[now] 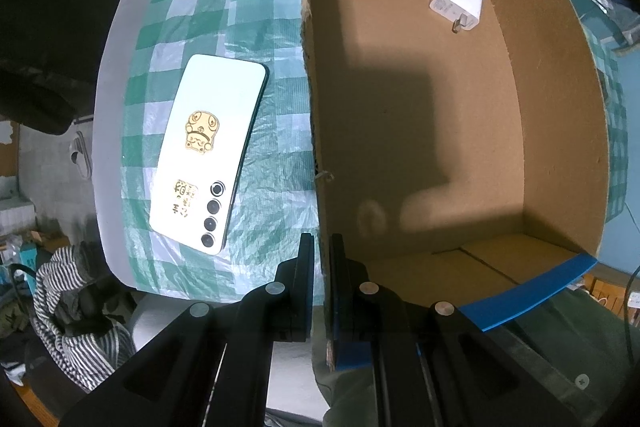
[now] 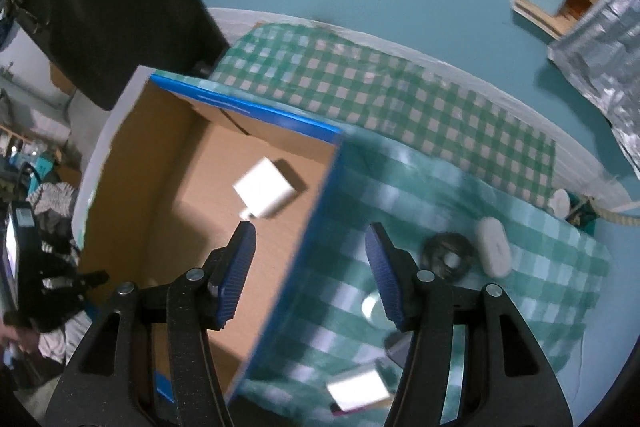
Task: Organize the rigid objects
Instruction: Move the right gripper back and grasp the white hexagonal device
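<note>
Two hand-held grippers: both are showing in their own wrist views, working over one table [image 2: 404, 45] covered by a green-and-white checked cloth [image 1: 224, 7].
Left hand-held gripper [image 1: 322, 247]: pointing downward, its jaws are clamping the near wall of the cardboard box [image 1: 316, 107], one finger outside the wall and one inside.
Right hand-held gripper [image 2: 312, 259]: hanging with jaws parted and nothing between the blue ribbed pads [image 2: 236, 275]; it is straddling the blue-edged corner of the box from above, not touching it.
Cardboard box: sitting open-topped on the checked cloth, brown inside, blue along its rims.
Charger [image 1: 456, 1]: a white plug-in adapter is lying on the box floor near the far corner, prongs toward the box's middle; the right wrist view is showing it blurred, just beyond the gripper's left finger.
Phone [image 1: 210, 155]: lying back-up on the cloth just beside the box's outer wall, white, with gold stickers and a row of four camera lenses.
White oval case [image 2: 494, 247]: resting on the cloth to the right of the box, beside a dark round object [image 2: 448, 255] too blurred to name.
Other items: a white flat rectangular piece [image 2: 358, 389] is lying near the bottom edge of the right wrist view, blurred.
Striped fabric [image 1: 80, 315]: bunching below the table edge.
</note>
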Available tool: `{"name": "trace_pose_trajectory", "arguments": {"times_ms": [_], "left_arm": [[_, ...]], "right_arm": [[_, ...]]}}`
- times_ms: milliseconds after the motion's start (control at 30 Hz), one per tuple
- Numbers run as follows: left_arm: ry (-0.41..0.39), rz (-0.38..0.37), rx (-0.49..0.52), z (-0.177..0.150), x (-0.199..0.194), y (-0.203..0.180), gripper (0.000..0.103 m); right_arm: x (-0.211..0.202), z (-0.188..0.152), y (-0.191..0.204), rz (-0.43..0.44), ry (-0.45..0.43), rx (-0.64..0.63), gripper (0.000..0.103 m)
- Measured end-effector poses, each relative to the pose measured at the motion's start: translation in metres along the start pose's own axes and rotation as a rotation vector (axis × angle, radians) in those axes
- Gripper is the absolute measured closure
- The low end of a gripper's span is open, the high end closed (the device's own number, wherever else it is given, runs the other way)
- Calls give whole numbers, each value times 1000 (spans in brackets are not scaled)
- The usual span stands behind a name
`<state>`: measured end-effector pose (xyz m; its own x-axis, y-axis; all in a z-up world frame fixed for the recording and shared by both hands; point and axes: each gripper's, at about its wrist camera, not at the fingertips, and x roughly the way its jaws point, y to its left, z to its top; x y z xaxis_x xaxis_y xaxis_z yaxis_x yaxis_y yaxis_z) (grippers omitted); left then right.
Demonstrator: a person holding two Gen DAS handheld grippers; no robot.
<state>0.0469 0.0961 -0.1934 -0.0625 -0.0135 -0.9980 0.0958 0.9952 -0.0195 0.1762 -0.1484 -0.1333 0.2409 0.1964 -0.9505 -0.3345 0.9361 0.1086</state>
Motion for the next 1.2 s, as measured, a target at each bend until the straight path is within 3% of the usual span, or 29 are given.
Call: {"name": "trace_pose_trajectory", "arguments": {"times_ms": [367, 767, 1200], "left_arm": [[7, 0, -1, 3, -1, -1, 96], [6, 21, 8, 5, -6, -7, 96], [6, 27, 9, 6, -5, -8, 96]], "right_arm": [[-14, -48, -82, -90, 37, 150, 42], [15, -96, -177, -129, 110, 365, 42], [62, -111, -201, -132, 161, 420, 42]]}}
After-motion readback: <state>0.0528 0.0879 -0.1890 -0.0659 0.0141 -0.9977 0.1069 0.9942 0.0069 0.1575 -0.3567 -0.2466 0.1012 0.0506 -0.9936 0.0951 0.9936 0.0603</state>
